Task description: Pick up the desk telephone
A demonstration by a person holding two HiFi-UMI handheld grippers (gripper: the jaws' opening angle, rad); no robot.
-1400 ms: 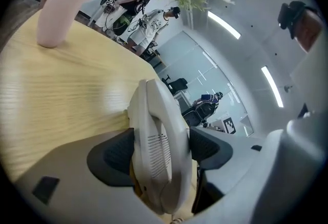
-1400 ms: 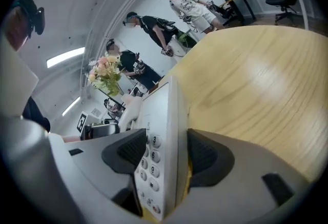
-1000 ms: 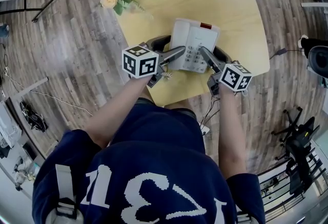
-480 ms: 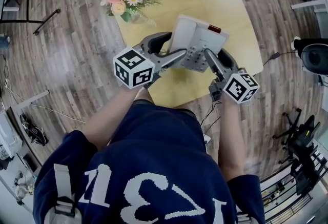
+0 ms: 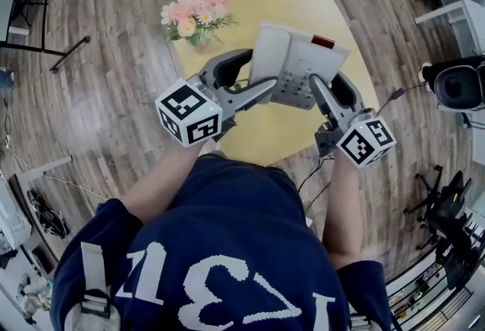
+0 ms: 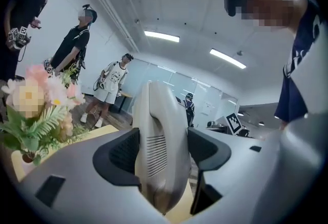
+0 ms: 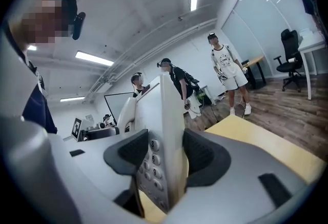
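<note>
The desk telephone, light grey with a keypad and a small red patch at its far edge, hangs tilted above the yellow table. My left gripper is shut on its left side. There the dark pads press the ribbed handset edge of the telephone. My right gripper grips the right side. Its jaws are closing and the pads touch both faces of the keypad edge of the telephone.
A vase of pink and white flowers stands at the table's far left corner, close to my left gripper. Several people stand around the room. A dark camera head and cables sit on the wood floor to the right.
Both grippers have risen together with the telephone, which has come off the table top and now hangs tilted above it. Both grippers have rolled somewhat.
</note>
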